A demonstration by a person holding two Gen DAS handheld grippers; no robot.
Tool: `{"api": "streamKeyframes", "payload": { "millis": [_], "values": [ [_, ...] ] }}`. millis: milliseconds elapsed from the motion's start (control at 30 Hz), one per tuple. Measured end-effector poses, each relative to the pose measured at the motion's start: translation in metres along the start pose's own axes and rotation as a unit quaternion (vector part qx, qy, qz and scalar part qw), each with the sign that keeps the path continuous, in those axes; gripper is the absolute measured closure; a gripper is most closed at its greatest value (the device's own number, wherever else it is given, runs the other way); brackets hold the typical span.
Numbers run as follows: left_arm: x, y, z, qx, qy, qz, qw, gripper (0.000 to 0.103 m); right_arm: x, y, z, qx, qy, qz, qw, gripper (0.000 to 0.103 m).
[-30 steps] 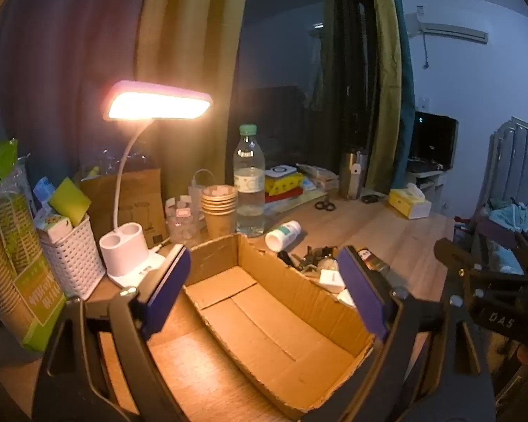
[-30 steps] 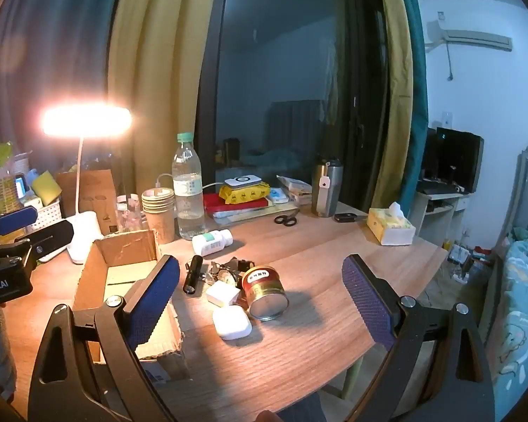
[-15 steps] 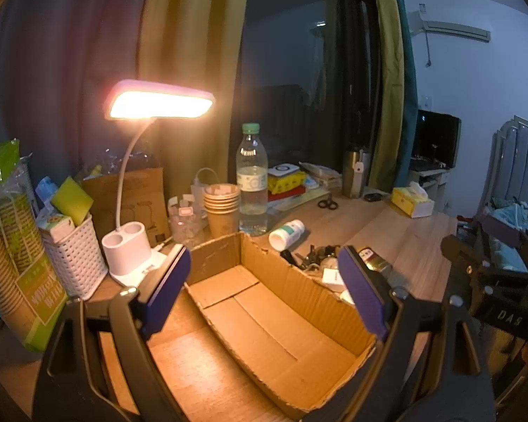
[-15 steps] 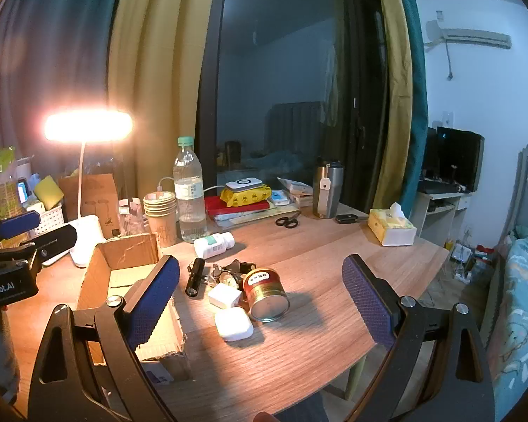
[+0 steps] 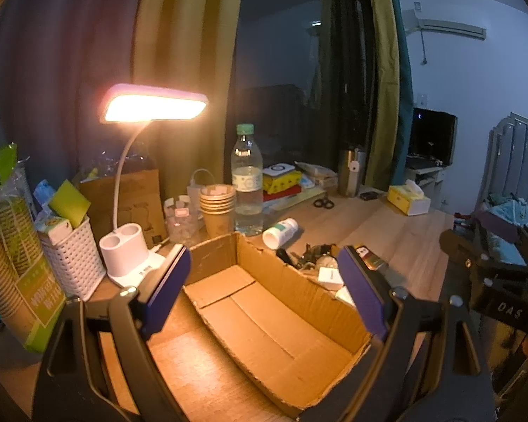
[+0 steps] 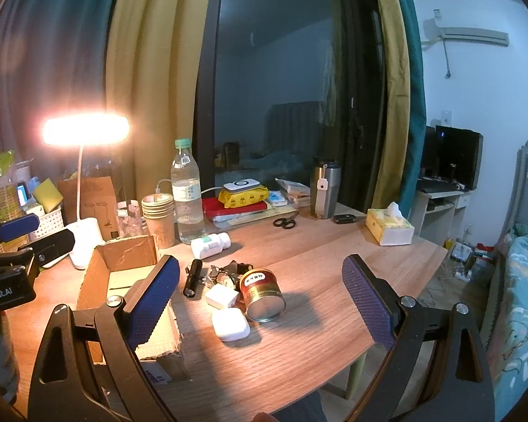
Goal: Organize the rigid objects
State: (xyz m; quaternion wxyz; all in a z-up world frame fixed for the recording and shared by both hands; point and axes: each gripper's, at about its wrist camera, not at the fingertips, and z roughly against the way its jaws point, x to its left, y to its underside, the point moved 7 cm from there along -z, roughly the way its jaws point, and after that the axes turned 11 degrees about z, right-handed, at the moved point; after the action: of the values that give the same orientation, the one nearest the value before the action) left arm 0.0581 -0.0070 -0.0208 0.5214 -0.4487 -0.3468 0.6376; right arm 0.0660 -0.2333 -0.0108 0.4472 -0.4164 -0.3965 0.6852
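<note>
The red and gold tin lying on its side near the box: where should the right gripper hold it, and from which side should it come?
Grip the red and gold tin across its round body, coming from above, one finger on each curved flank. Its open mouth faces the camera, and a white charger sits close on its left, so that finger has little room.

The cardboard box was plain brown. The tin can was gold with a red band, next to a white case and a black flashlight. The gripper pads were dark blue and dotted. The bottle had a pale green cap, and the tissue box was yellow and white.
</note>
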Motion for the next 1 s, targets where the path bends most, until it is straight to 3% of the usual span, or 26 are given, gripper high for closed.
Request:
{"api": "streamKeyframes", "payload": {
  "millis": [1000],
  "values": [
    [0.0001,0.0017,0.0004,0.004,0.008,0.006,0.9999,0.017,-0.0014,-0.0016,0.0026,-0.002,0.0,-0.002,1.0,0.008]
  ]
}}
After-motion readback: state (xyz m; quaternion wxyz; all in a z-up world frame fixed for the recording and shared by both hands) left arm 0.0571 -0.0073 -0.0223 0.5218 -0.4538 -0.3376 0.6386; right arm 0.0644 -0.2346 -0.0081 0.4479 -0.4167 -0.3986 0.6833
